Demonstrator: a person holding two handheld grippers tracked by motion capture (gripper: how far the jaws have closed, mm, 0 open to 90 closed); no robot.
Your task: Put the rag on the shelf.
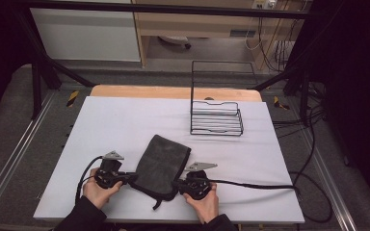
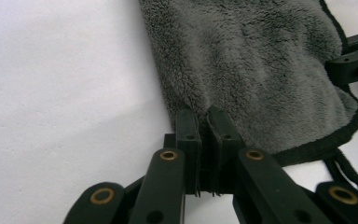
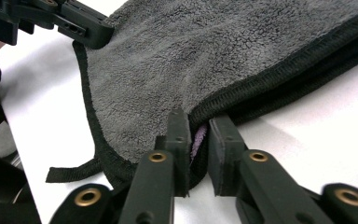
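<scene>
A dark grey fleecy towel (image 1: 161, 161) with a black hem lies folded on the white table (image 1: 125, 120), near its front edge. My left gripper (image 1: 134, 177) is shut on the towel's left near corner; in the left gripper view the jaws (image 2: 204, 114) pinch the towel (image 2: 251, 60) at its edge. My right gripper (image 1: 175, 183) is shut on the right near corner, and in the right gripper view its jaws (image 3: 199, 121) clamp the hemmed edge of the towel (image 3: 191, 51). A thin black strap (image 3: 70, 171) trails from the towel's near end.
A black wire basket (image 1: 217, 120) with a tall handle stands at the back right of the table. Cables run from both grippers, the right one across the table to the right edge. A person's hands hold the grippers at the front edge.
</scene>
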